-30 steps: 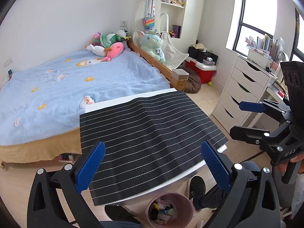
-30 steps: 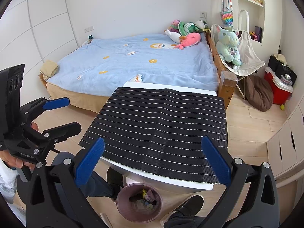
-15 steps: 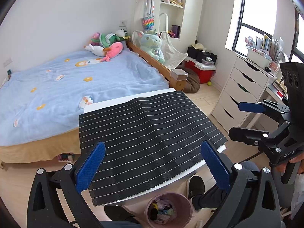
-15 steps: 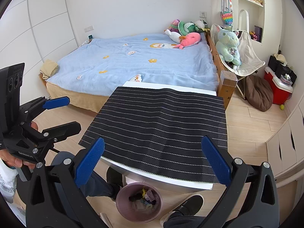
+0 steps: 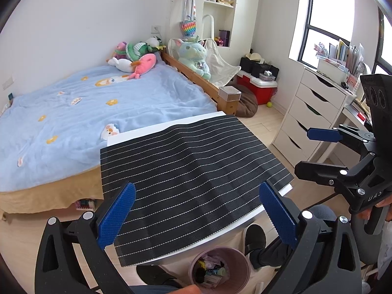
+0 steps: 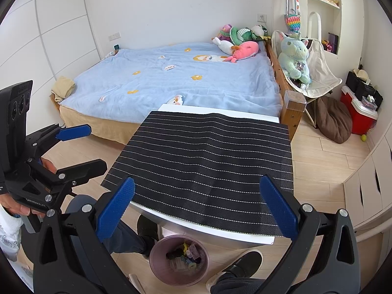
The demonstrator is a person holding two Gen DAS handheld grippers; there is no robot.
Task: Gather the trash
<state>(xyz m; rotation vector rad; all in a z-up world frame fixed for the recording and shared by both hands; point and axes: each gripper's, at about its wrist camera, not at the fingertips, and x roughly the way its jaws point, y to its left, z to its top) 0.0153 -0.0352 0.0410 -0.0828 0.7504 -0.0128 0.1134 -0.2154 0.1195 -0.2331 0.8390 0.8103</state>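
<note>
Mat: the black striped mat (image 5: 191, 171) is covering nearly the whole white table (image 6: 220, 109), and nothing is sitting on it, no scraps that I can spot anywhere on the mat.

Bin: the pinkish trash bin (image 6: 156, 264) is standing on the floor just under the near edge of the mat, between the person's shoes (image 6: 235, 267). Bits of trash (image 6: 182, 257) are lying inside it (small colourful pieces, too jumbled to tell what they are).

Left tongs: the left gripper (image 5: 196, 218) is hovering above the near edge of the mat with its blue pads spread wide, gripping nothing.

Right tongs: the right gripper (image 6: 197, 214) is doing the same thing over the near edge of the mat, spread wide and empty. Each one is also showing up off to the side of the mat in the other camera, also looking spread.

Progress: I'm guessing this is basically wrapped up, since the only trash showing is already in the bin below the mat.

Left to do: nothing obvious, unless something is hiding on the floor beyond the mat where the cameras aren't catching it.
</note>
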